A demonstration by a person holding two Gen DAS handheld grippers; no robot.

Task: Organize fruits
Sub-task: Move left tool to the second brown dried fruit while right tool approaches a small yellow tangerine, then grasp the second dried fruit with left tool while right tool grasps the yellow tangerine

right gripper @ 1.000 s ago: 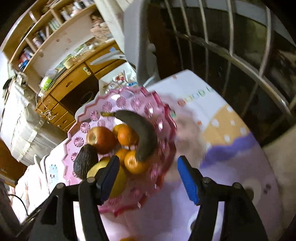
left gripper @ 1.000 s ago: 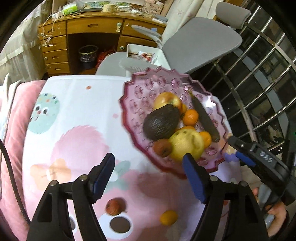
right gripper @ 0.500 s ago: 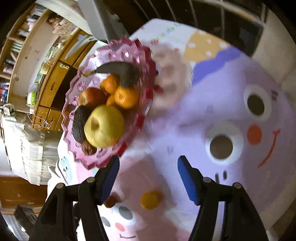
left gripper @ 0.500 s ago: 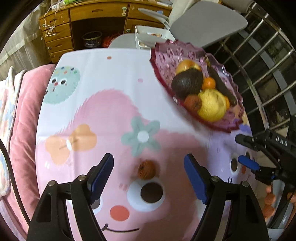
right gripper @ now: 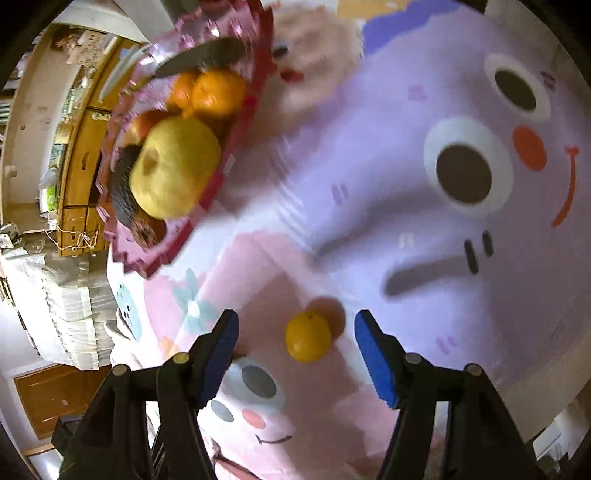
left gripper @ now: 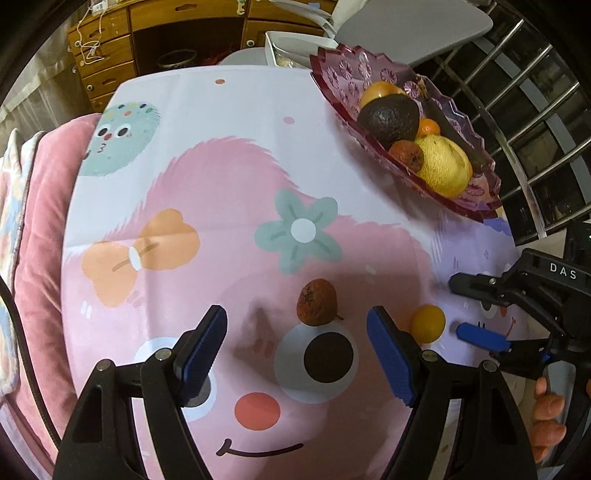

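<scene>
A pink glass fruit bowl (left gripper: 334,86) at the table's far right holds an avocado (left gripper: 388,118), a yellow pear (left gripper: 443,166), oranges and other fruit; it also shows in the right wrist view (right gripper: 192,225). A wrinkled brown fruit (left gripper: 317,302) lies on the cloth just ahead of my open, empty left gripper (left gripper: 297,341). A small yellow-orange fruit (left gripper: 427,322) lies to its right, and in the right wrist view (right gripper: 307,335) it sits between the tips of my open, empty right gripper (right gripper: 293,339). The right gripper is also seen from the left wrist view (left gripper: 476,314).
A cartoon-print tablecloth (left gripper: 221,155) covers the table. A pink cushion (left gripper: 40,221) lies along the left edge. A wooden desk (left gripper: 110,48) and grey office chair (left gripper: 413,26) stand behind. A metal railing (left gripper: 535,110) runs on the right.
Both grippers have pulled back from the bowl toward the near side of the table. The brown fruit now lies ahead of the left gripper, the yellow-orange fruit between the right gripper's tips.
</scene>
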